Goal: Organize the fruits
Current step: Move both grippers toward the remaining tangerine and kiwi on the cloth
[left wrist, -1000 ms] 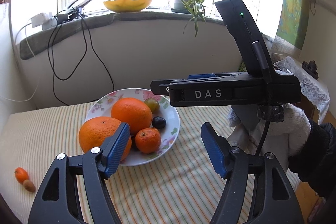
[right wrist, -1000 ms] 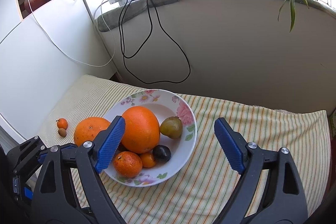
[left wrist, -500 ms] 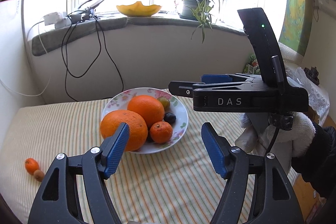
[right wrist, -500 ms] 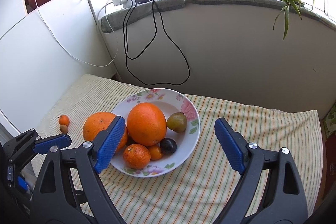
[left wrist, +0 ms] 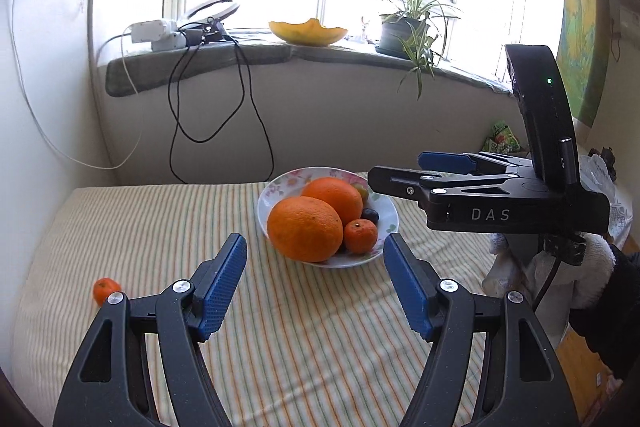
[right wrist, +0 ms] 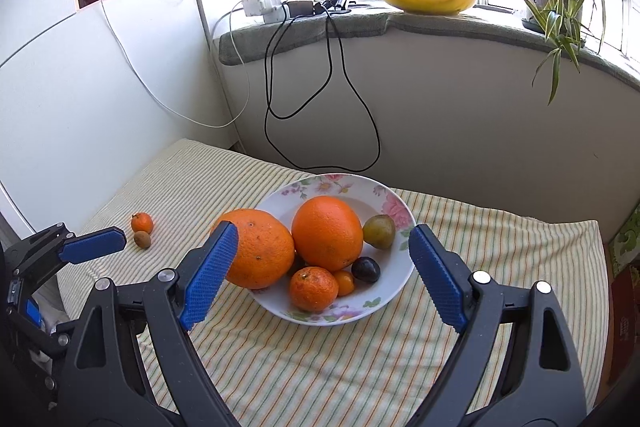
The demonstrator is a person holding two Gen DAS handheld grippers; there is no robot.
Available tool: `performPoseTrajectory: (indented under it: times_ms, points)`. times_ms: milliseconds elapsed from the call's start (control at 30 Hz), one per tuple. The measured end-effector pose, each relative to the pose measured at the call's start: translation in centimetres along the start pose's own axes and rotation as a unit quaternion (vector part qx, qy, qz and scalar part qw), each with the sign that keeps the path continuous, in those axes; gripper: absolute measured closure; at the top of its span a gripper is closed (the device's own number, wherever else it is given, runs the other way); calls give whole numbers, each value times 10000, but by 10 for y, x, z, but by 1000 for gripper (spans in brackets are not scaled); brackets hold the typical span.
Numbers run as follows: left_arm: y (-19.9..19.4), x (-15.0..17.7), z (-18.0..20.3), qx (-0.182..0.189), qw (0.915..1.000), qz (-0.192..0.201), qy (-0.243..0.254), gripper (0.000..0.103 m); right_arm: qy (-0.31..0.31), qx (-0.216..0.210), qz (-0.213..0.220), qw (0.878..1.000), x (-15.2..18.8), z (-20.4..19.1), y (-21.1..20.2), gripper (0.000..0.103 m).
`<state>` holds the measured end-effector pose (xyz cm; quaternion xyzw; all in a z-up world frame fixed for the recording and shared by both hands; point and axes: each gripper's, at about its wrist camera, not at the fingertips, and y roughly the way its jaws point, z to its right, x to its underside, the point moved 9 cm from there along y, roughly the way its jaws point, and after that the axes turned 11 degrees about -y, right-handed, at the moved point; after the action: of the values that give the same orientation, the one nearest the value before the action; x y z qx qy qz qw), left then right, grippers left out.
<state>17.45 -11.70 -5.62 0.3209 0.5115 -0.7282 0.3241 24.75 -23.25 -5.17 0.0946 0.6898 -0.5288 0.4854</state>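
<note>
The floral plate [right wrist: 394,209] of oranges [right wrist: 326,233] sat on the striped cloth [right wrist: 360,359], ahead of both claws. The left gripper [left wrist: 316,281] and right gripper [right wrist: 322,275] hung spread and empty above the cloth. A small mandarin [right wrist: 142,222] lay well apart, beyond the left gripper's left finger.
</note>
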Motion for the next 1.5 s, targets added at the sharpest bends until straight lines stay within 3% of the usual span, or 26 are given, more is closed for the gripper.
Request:
performPoseTrajectory:
  times_ms: [500,933,1267,1500]
  points:
    - [-23,-1,-86,-350,9976,155,-577,32,-483,-265,-49,9985,-9,-81,3,13]
    - [-30,21,-178,-740,9893,-22,-1254,33,-771,-873,-246,9929,-8,-160,31,13]
    - [-16,29,-232,-587,9778,-261,-1993,48,-1272,-1243,-557,9825,3,-215,65,15]
    - [-4,34,-236,-483,9761,-455,-2067,53,-1415,-1487,-831,9752,12,-239,93,25]
